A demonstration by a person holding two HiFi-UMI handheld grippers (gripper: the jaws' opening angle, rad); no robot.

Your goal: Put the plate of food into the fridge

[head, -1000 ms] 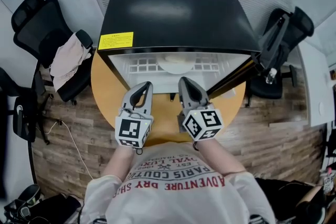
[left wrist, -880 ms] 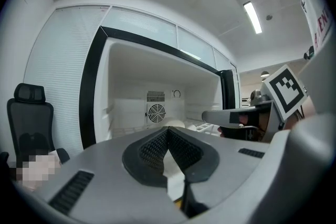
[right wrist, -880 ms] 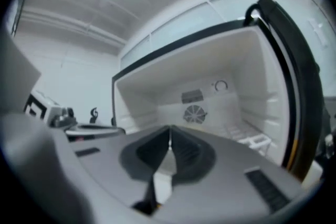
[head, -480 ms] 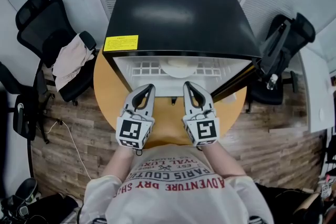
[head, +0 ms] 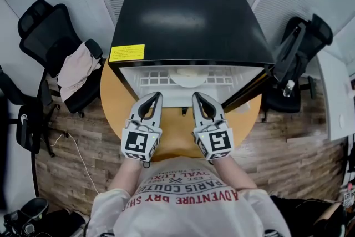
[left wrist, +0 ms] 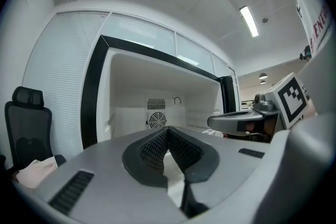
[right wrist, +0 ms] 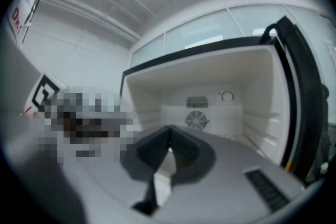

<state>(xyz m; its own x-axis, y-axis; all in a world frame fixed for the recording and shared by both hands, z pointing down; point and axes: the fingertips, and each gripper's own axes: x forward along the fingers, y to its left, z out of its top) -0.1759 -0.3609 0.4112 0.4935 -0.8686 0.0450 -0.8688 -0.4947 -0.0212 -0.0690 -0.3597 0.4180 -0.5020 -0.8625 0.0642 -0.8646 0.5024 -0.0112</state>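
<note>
fridge [head: 188,19]: glossy black top | table [head: 112,98]: smooth wood | floor [head: 83,147]: matt wood planks

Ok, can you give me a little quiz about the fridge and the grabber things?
1. True or false: the fridge has its door closed.
2. Where is the plate? A) on the table B) on the shelf inside the fridge C) on top of the fridge
3. Fill in: the right gripper has its jaws ____.
Key: 1 false, it stands open; 2 B; 3 shut, with nothing between them.
</note>
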